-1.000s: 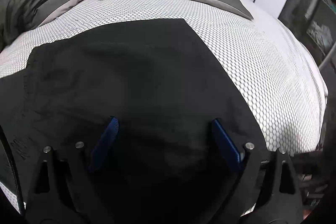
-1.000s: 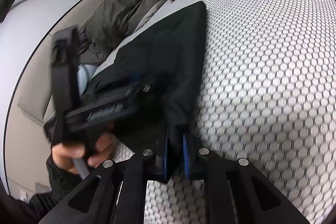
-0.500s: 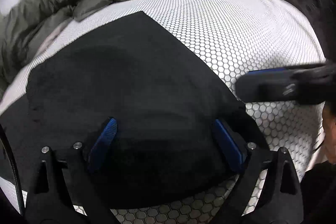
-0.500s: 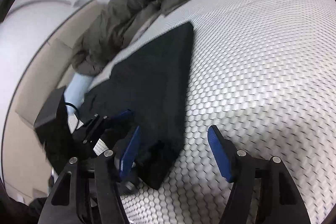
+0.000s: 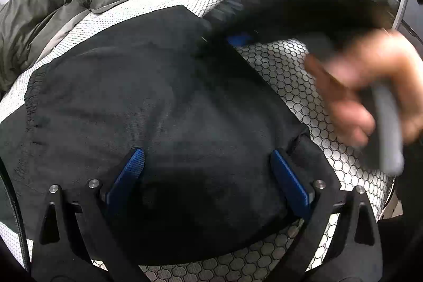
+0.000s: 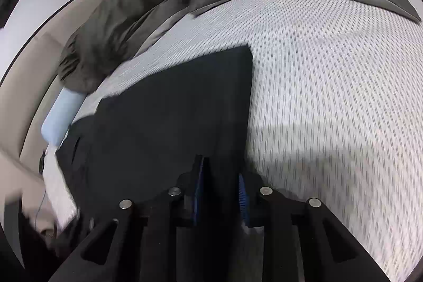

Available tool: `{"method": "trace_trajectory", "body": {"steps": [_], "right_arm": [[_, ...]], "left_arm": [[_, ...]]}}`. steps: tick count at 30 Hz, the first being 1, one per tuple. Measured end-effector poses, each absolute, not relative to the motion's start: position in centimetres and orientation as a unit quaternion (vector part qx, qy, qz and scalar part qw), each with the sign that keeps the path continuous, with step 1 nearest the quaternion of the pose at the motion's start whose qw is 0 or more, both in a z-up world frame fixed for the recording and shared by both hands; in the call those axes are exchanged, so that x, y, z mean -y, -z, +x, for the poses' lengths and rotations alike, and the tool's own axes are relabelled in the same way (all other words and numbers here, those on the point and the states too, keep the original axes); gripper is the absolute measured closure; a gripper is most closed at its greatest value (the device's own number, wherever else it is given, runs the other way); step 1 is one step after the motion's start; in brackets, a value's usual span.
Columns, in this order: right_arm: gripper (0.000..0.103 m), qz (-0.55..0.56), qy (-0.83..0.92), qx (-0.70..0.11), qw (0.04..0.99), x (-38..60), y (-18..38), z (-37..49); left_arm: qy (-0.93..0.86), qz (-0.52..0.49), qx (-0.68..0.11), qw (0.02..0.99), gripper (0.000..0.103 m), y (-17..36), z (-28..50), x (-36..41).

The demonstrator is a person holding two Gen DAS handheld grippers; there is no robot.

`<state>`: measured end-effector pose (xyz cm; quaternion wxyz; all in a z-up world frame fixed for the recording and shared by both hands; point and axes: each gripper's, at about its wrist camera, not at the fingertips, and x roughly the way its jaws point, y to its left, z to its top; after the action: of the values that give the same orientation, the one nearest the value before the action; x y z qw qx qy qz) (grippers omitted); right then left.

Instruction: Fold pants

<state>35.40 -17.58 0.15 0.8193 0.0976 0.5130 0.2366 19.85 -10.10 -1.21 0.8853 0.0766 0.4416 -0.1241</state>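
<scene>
Fingers (image 5: 137, 163) spread over black pants (image 5: 158, 97); no writing legible.

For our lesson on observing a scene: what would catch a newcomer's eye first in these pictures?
The black pants dominate, spread flat on the white honeycomb-patterned bed cover. The left tongs stand wide open over them, while the right tongs have just been closing at the pants' right edge. A rumpled grey-green duvet is heaped at the far end.

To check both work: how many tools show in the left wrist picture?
2. The left tool, at the bottom, has just been opening, ungripped pants under its jaws. The right tool, blurred, upper right, has just been closing with pants between its pads. None seems hidden.
</scene>
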Motion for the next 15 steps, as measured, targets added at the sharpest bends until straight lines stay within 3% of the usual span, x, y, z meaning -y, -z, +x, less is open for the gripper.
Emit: {"method": "trace_trajectory", "body": {"steps": [9, 13, 15], "right_arm": [[0.086, 0.055, -0.213, -0.500, 0.838, 14.3, 0.0, 46.1], [0.076, 0.108, -0.198, -0.511, 0.829, 16.5, -1.0, 46.4], [0.058, 0.130, -0.197, -0.505, 0.830, 18.0, -2.2, 44.6]], "left_arm": [[0.132, 0.068, -0.444, 0.883, 0.007, 1.4, 20.7, 9.5], [0.150, 0.047, -0.450, 0.879, 0.007, 0.5, 21.2, 8.5], [0.159, 0.020, -0.440, 0.883, 0.007, -0.7, 21.1, 6.8]]}}
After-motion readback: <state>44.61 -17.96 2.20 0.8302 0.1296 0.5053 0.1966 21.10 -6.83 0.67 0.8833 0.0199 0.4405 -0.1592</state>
